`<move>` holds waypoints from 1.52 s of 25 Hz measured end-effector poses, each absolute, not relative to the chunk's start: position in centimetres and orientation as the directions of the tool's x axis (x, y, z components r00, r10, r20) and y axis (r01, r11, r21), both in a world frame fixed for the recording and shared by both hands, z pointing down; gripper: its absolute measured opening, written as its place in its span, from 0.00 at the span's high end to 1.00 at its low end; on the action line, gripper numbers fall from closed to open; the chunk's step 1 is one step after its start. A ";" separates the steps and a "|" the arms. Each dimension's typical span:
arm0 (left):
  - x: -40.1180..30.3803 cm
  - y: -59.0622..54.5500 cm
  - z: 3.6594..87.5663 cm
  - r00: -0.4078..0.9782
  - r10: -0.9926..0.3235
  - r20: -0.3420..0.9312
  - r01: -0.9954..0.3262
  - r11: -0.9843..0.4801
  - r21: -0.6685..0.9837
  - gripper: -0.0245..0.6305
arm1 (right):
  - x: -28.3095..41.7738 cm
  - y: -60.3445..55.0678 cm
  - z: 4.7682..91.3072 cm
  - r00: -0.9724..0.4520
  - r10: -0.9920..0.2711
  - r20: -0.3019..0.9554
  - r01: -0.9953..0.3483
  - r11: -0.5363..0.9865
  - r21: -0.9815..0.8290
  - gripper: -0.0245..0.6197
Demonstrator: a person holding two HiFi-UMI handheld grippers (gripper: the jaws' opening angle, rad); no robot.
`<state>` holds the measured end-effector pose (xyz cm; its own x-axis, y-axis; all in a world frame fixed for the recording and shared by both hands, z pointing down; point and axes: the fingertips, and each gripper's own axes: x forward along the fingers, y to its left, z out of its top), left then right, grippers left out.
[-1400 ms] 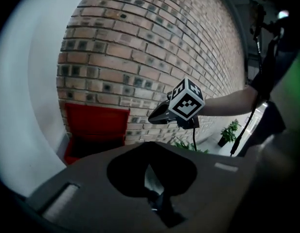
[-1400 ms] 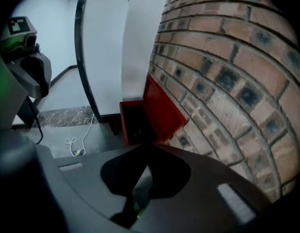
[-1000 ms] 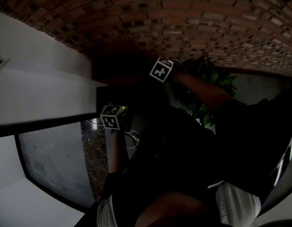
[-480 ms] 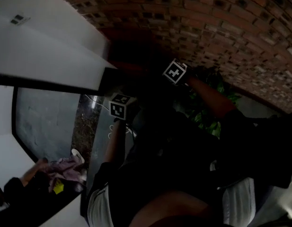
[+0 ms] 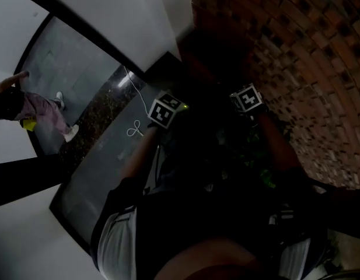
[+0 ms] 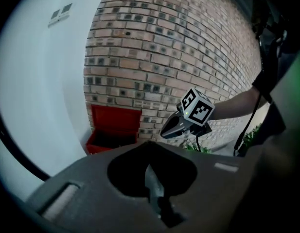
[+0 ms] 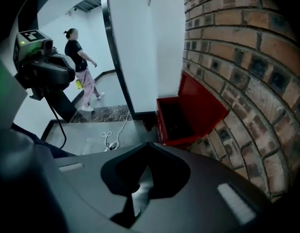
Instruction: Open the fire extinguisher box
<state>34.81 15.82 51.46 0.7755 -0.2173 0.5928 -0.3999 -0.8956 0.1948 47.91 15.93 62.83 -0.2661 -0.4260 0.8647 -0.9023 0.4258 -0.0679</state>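
Left tongs, right tongs back; box lid-up

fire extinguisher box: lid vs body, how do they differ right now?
Pose: the lid stands raised, by the brick wall; the body sits low in front of it, mouth open upward.
Look: the lid shows a plain flat red inner face; the body's inside is dark, and any contents can't be made out.
Shared: both are red and meet along the back edge.
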 end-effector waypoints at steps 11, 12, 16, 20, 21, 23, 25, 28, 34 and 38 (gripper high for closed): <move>23.8 7.8 51.2 0.763 -0.329 0.557 -0.513 -0.832 0.211 0.96 | 36.3 6.3 59.3 -0.399 -0.400 0.825 -0.857 0.483 -0.180 0.96; 22.6 7.3 51.2 0.759 -0.342 0.554 -0.525 -0.824 0.211 0.96 | 34.5 5.7 58.8 -0.425 -0.391 0.816 -0.843 0.499 -0.200 0.96; 16.8 5.9 51.9 0.729 -0.404 0.553 -0.593 -0.776 0.215 0.96 | 26.2 3.4 56.4 -0.533 -0.340 0.775 -0.753 0.608 -0.251 0.96; 10.0 5.7 53.1 0.674 -0.470 0.570 -0.685 -0.687 0.243 0.96 | 17.4 2.8 53.5 -0.639 -0.253 0.726 -0.626 0.720 -0.300 0.96; 8.5 5.8 53.3 0.657 -0.487 0.576 -0.708 -0.662 0.248 0.96 | 15.3 2.9 52.7 -0.673 -0.221 0.706 -0.589 0.737 -0.331 0.96; 5.6 6.1 53.8 0.623 -0.518 0.586 -0.749 -0.612 0.254 0.96 | 11.4 2.9 50.9 -0.730 -0.165 0.663 -0.517 0.768 -0.378 0.96; 3.2 6.5 53.9 0.589 -0.549 0.593 -0.784 -0.566 0.255 0.96 | 8.3 3.2 49.4 -0.761 -0.119 0.638 -0.453 0.802 -0.390 0.96; 0.9 6.7 53.6 0.548 -0.592 0.590 -0.823 -0.505 0.258 0.96 | 5.4 3.6 48.3 -0.784 -0.055 0.618 -0.375 0.836 -0.401 0.96; -0.9 7.3 53.3 0.500 -0.640 0.584 -0.864 -0.419 0.280 0.96 | 3.5 3.9 48.6 -0.797 0.032 0.603 -0.303 0.842 -0.446 0.96; -0.8 6.2 52.7 0.468 -0.665 0.582 -0.883 -0.385 0.270 0.96 | 4.1 2.4 48.0 -0.801 0.037 0.597 -0.282 0.857 -0.432 0.96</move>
